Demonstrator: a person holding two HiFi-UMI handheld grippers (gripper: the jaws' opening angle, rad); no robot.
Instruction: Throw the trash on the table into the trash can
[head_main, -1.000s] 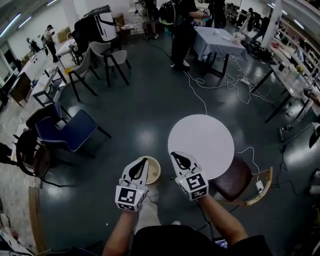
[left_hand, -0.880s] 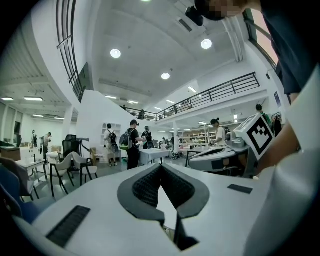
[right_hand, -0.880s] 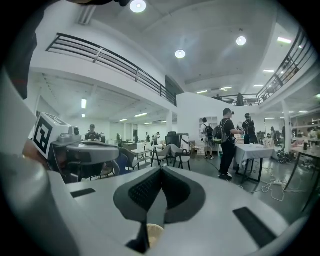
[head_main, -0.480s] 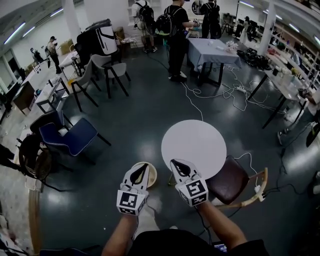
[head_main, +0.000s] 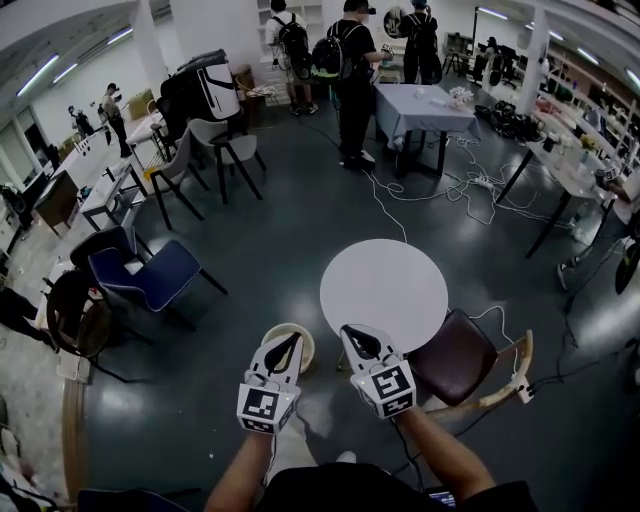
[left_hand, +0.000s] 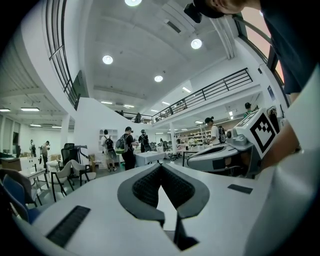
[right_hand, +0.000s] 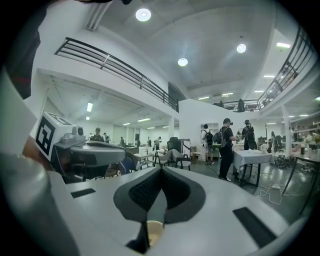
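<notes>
The round white table (head_main: 383, 290) stands just ahead of me, and I see no trash on its top. A beige round trash can (head_main: 297, 343) sits on the floor to its left, partly hidden behind my left gripper (head_main: 286, 345). That gripper is shut and holds nothing. My right gripper (head_main: 358, 336) is also shut and holds nothing, and hovers over the table's near edge. In the left gripper view the jaws (left_hand: 161, 167) meet with nothing between them. In the right gripper view the jaws (right_hand: 160, 172) are pressed together, with the trash can's rim (right_hand: 154, 231) showing below them.
A brown chair (head_main: 455, 360) stands at the table's right, a blue chair (head_main: 150, 275) to the left. White cables (head_main: 430, 185) trail over the dark floor. Farther back are grey chairs (head_main: 205, 150), a clothed table (head_main: 425, 105) and several people with backpacks (head_main: 350, 60).
Both grippers stay shut, side by side. The view has shifted: the table and trash can sit slightly further left in the picture, and more of the far room shows.
</notes>
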